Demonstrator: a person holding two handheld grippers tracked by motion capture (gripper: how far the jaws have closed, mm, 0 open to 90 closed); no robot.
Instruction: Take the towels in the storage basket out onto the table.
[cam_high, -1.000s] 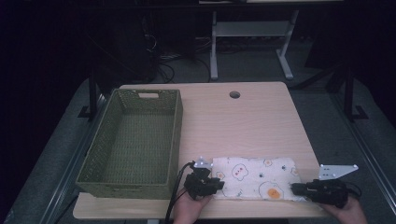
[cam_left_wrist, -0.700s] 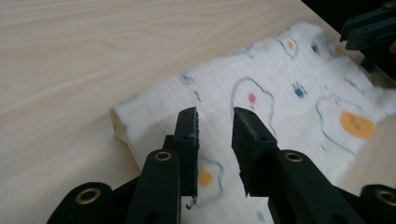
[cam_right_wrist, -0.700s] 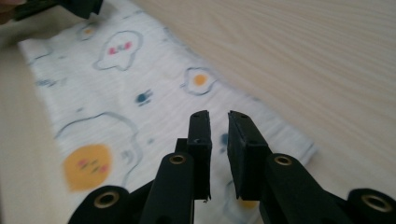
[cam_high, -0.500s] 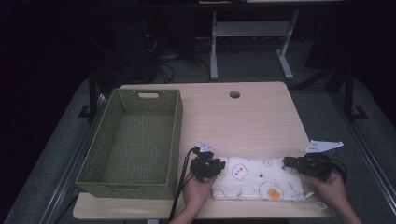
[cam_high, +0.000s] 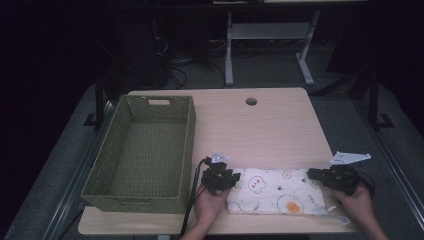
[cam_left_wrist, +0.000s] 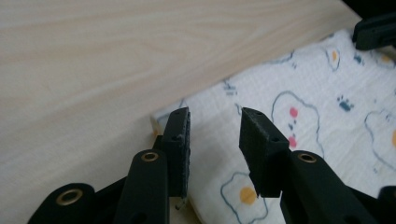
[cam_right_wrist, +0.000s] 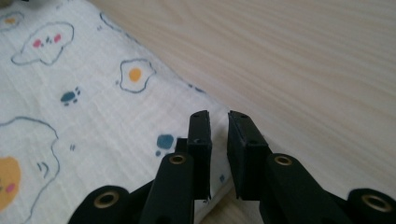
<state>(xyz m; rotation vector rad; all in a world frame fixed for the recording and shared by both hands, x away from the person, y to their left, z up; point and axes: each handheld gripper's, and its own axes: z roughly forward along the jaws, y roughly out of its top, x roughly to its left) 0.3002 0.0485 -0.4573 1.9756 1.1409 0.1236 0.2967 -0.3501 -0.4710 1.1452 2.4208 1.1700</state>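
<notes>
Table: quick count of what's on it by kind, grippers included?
Basket, green woven: 1
Cloth, white with egg print: 1
Grippers, black, hand-held: 2 (left gripper, right gripper)
Total: 4

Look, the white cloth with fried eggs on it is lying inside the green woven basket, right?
Not quite. The white cloth with fried eggs on it is lying flat on the wooden table, beside the green woven basket, not inside it. The high view shows this.
</notes>
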